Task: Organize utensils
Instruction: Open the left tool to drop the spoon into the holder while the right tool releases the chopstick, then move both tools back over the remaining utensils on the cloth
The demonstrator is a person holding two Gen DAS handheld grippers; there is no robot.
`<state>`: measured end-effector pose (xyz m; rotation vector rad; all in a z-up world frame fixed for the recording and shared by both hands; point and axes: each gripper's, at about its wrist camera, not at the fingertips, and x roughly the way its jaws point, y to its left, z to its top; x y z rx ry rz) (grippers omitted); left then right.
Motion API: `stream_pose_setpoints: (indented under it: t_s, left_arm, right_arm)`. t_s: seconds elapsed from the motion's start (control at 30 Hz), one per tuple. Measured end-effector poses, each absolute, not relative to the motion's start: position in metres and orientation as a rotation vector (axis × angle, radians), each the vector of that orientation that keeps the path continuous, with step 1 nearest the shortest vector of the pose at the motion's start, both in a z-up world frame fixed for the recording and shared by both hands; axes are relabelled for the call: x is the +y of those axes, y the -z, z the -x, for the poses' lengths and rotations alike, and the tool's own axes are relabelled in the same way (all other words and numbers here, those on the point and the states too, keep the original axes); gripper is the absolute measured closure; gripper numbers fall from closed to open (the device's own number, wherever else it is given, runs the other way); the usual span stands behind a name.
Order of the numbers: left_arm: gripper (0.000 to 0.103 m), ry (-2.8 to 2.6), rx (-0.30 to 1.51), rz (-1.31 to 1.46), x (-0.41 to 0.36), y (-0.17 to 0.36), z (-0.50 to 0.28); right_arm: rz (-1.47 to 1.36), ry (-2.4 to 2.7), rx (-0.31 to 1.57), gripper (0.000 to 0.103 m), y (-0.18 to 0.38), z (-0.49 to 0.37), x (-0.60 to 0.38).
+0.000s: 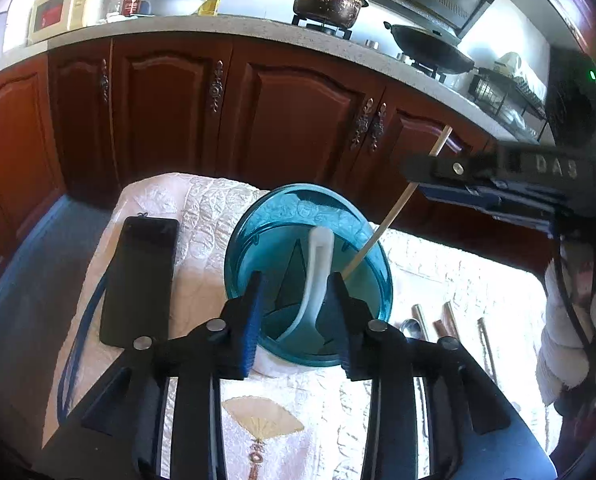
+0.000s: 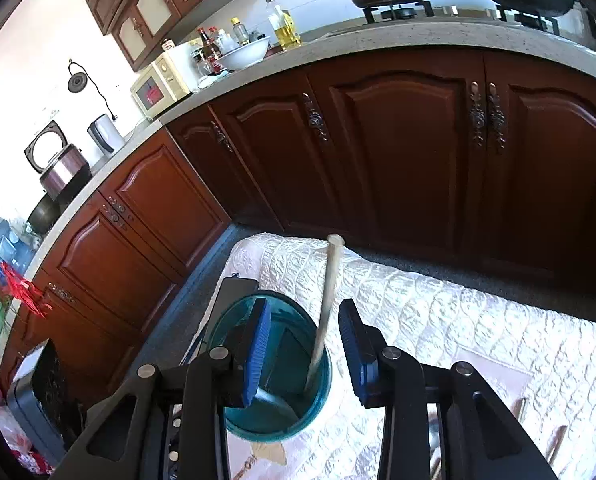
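Chopstick (image 2: 326, 300) and white spoon (image 1: 317, 276) lean inside teal cup (image 1: 258, 216), phone (image 1: 140, 280) beside; both tongs parted, gripping nothing.

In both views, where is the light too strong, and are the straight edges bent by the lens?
Left wrist view: sunlight washes out the white cloth right of the teal bowl; the countertop edge bows. Right wrist view: the left wall is overexposed; the countertop edge curves, corners dark.

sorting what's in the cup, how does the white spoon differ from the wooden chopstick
The white spoon is broad, curved and glossy white; the wooden chopstick is thin, straight and tan. The spoon barely tops the blue cup's rim, while the chopstick juts far above it, leaning right. Both stand inside the cup, between open jaws.
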<state>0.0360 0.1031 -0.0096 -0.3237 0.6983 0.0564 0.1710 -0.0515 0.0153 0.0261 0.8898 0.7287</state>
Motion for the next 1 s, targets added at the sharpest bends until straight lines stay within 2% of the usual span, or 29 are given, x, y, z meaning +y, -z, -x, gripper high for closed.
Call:
stream_pose_setpoints:
  t_s: [0.73,0.8,0.87,1.0]
  left_arm:
    - [0.065,0.004,0.684,0.224,0.044,-0.017,-0.009]
    - [0.064,0.015,0.688,0.22,0.037,-0.017,-0.008]
    - [0.063,0.027,0.693,0.216,0.031,-0.016,-0.009]
    - [0.062,0.059,0.714,0.218,0.018,-0.011,-0.012]
  right_arm:
    - [0.006,-0.543,0.785,0.068,-0.017,-0.073,-0.145]
    - [0.006,-0.518,0.778,0.067,-0.015,-0.066,-0.153]
    - [0.011,-0.491,0.767,0.061,-0.014,-0.061,-0.16]
    - [0.016,-0.428,0.761,0.061,-0.008,-0.052,-0.177]
